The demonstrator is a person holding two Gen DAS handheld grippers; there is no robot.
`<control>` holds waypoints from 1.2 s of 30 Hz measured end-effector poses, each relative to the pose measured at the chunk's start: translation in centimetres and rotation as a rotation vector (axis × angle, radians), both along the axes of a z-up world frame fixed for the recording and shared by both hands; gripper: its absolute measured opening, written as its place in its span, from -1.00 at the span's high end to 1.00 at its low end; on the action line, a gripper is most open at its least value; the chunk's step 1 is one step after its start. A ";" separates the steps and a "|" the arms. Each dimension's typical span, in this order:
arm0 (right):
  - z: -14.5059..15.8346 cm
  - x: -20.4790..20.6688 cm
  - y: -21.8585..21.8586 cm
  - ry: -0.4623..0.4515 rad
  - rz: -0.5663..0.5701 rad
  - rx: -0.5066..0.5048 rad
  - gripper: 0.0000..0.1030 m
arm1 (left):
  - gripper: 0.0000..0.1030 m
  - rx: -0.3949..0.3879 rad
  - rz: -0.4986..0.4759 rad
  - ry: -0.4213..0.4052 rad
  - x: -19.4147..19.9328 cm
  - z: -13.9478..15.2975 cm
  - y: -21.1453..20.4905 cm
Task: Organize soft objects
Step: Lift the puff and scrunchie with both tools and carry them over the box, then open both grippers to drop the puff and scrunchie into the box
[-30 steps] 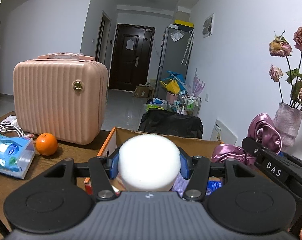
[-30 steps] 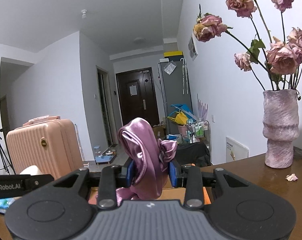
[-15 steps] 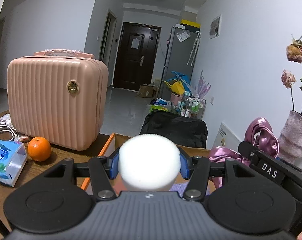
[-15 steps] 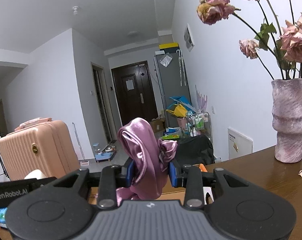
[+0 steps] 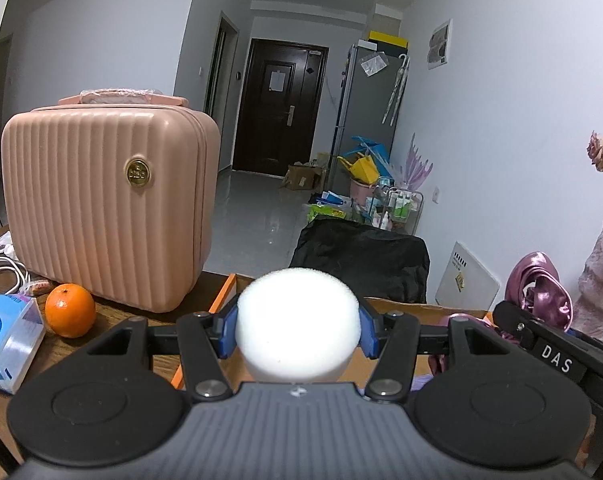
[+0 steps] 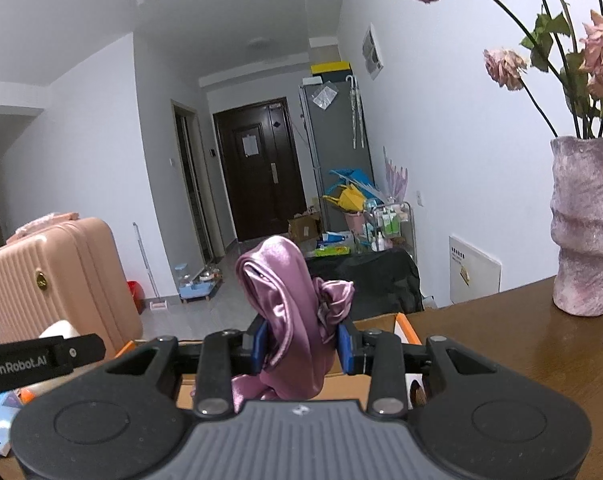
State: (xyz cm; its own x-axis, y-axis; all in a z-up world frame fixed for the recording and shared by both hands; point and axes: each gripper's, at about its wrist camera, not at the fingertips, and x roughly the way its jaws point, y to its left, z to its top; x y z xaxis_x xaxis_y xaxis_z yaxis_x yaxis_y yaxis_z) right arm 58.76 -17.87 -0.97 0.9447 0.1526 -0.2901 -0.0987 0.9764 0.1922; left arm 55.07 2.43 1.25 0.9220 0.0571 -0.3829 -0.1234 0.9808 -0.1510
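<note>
Two wrist views of a sorting task in progress. In the left wrist view the left gripper (image 5: pixel 297 334) is clenched on a white foam ball (image 5: pixel 297 320) at frame centre, its blue pads pressing the ball's sides. In the right wrist view the right gripper (image 6: pixel 301 346) is clamped on a bunched purple satin cloth (image 6: pixel 289 304), which stands up between the pads and hangs below them. Compared with a second earlier, both grips are unchanged, but the background has shifted: the pink suitcase (image 5: pixel 109 200) now looms larger at the left of the left view, the orange (image 5: pixel 70 311) sits lower left, and the vase (image 6: pixel 585 224) has slid toward the right edge of the right view. An open cardboard box (image 5: pixel 381 304), orange-edged, lies just behind the ball. Both items thus appear to be carried toward the box together; release has not yet begun.
</note>
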 end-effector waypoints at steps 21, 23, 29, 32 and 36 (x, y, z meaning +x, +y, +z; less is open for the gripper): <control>-1.8 2.1 0.0 0.164 -0.061 -0.039 -0.82 | -0.73 0.042 0.009 0.082 1.9 -2.4 -0.1; -1.6 1.8 -0.2 0.164 -0.066 -0.026 -0.91 | -1.00 0.068 0.041 0.081 1.8 -2.4 -0.1; -1.0 1.2 -0.9 0.157 -0.079 -0.001 -1.00 | -1.00 0.079 0.091 0.079 1.4 -2.2 0.7; -1.0 1.2 -0.6 0.174 -0.069 -0.018 -1.00 | -1.00 0.074 0.089 0.083 1.2 -2.1 0.8; -0.8 0.7 0.0 0.170 -0.054 -0.033 -1.00 | -1.00 0.073 0.080 0.080 1.0 -1.8 0.7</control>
State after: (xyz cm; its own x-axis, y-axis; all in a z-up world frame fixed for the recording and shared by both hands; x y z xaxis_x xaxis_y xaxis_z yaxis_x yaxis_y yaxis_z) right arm 59.49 -17.91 -1.76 0.8882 0.0911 -0.4504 -0.0152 0.9854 0.1694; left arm 56.05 3.13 -0.58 0.8801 0.1598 -0.4471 -0.2106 0.9754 -0.0660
